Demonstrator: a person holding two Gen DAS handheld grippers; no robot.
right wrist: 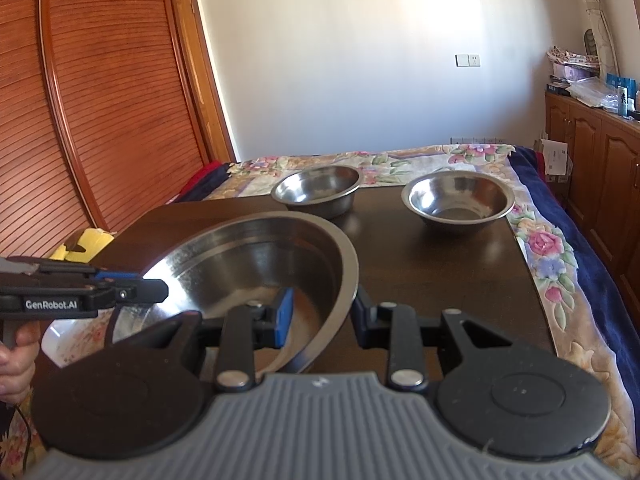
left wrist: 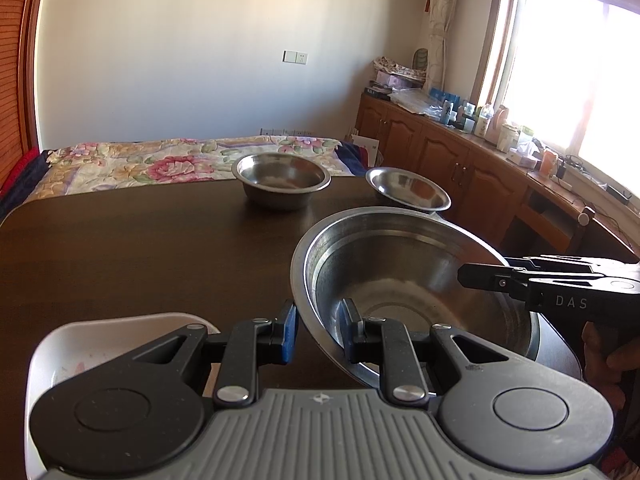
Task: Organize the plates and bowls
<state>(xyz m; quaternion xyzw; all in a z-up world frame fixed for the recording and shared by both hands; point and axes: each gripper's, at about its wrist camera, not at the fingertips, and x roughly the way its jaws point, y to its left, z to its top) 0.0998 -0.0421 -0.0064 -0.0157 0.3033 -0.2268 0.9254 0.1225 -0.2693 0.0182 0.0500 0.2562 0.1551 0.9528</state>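
A large steel bowl (left wrist: 408,280) is at the near side of the dark table, tilted; it also shows in the right wrist view (right wrist: 248,264). My left gripper (left wrist: 318,330) straddles its left rim, one pad outside and one inside, with a gap left. My right gripper (right wrist: 322,316) straddles its right rim the same way, and shows from the side in the left wrist view (left wrist: 480,278). Two smaller steel bowls stand at the table's far edge: one left (left wrist: 282,178) (right wrist: 316,190), one right (left wrist: 408,190) (right wrist: 458,200). A white plate (left wrist: 80,356) lies under my left gripper.
The dark wooden table (left wrist: 140,248) ends at a bed with a floral cover (left wrist: 160,164) behind it. Wooden cabinets (left wrist: 460,160) with clutter run along the right under a window. A slatted wooden door (right wrist: 80,120) is at the left.
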